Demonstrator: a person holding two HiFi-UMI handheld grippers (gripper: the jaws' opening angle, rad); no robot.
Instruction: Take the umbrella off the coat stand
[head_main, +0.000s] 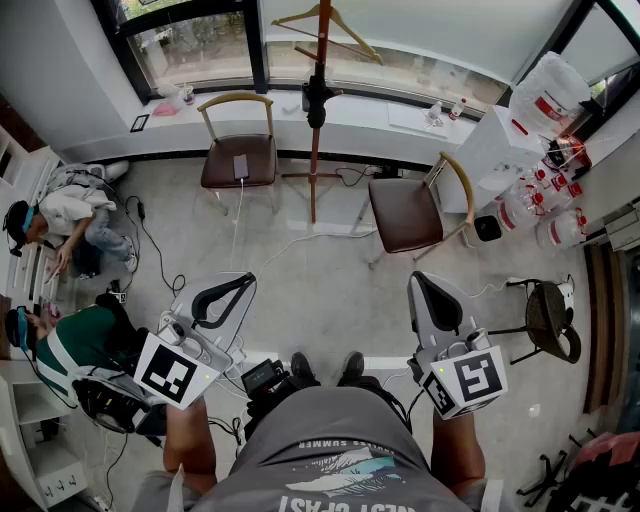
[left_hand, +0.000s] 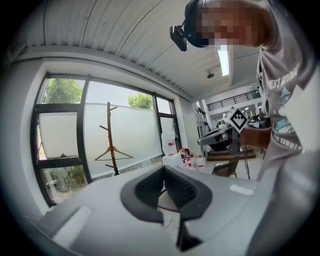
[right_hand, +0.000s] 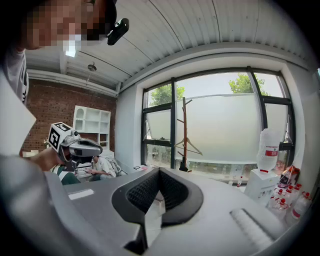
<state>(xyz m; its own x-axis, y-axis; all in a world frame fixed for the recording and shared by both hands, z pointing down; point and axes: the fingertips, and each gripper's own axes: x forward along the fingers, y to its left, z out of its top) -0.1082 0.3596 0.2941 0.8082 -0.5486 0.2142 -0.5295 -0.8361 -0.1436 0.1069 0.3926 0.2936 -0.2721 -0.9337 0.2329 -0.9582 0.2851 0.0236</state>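
A wooden coat stand (head_main: 315, 150) rises by the window, straight ahead between two chairs. A small black folded umbrella (head_main: 316, 100) hangs on its pole, below a wooden hanger (head_main: 326, 22). My left gripper (head_main: 245, 281) and right gripper (head_main: 418, 283) are held low in front of me, well short of the stand. Both are shut, tips meeting, with nothing between them. In the left gripper view the stand (left_hand: 110, 140) shows beyond the left gripper (left_hand: 164, 171). The right gripper view has the stand (right_hand: 184, 135) and the dark umbrella (right_hand: 183, 165) past the right gripper (right_hand: 159, 172).
Brown chairs stand left (head_main: 238, 160) and right (head_main: 408, 212) of the stand. A white cabinet (head_main: 495, 150) with water bottles (head_main: 547, 92) sits at the right, and a black stool (head_main: 548, 318) nearer me. Two people (head_main: 72, 215) sit at the left. Cables (head_main: 150, 240) cross the floor.
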